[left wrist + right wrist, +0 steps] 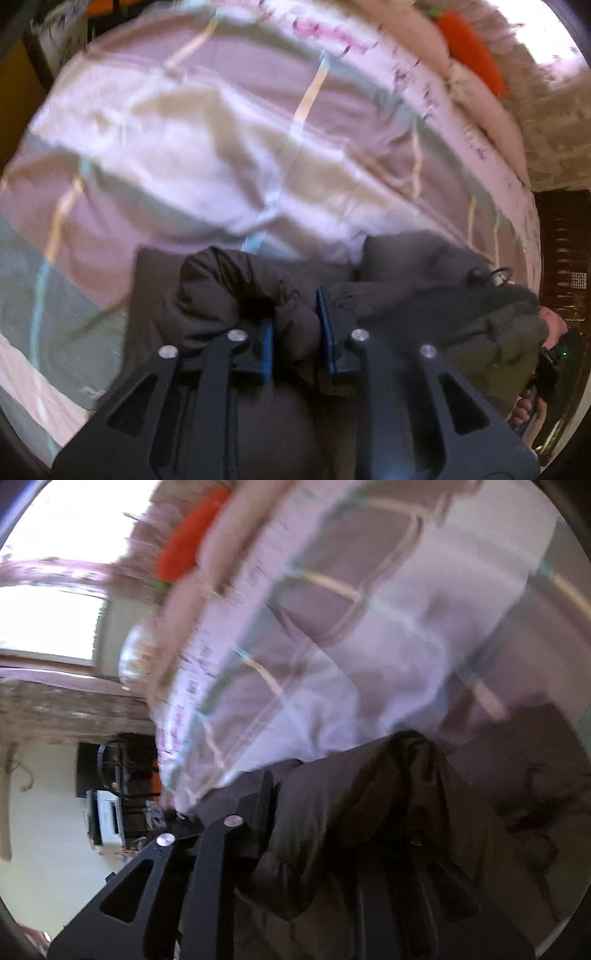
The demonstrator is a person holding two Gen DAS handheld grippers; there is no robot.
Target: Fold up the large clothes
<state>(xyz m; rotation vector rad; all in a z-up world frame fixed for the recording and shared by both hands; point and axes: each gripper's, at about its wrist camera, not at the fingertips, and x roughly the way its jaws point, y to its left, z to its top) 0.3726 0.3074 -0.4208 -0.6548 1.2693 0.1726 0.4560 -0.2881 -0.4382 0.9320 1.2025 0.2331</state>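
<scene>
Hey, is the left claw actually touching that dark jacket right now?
Touching. The left wrist view shows a bunched fold of the dark jacket pinched in the left claw, with both blue pads pressed against the cloth.

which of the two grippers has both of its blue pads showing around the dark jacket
The left gripper: its two blue pads flank a bunched fold of the dark jacket. On the right gripper, jacket fabric drapes over and hides one finger.
</scene>
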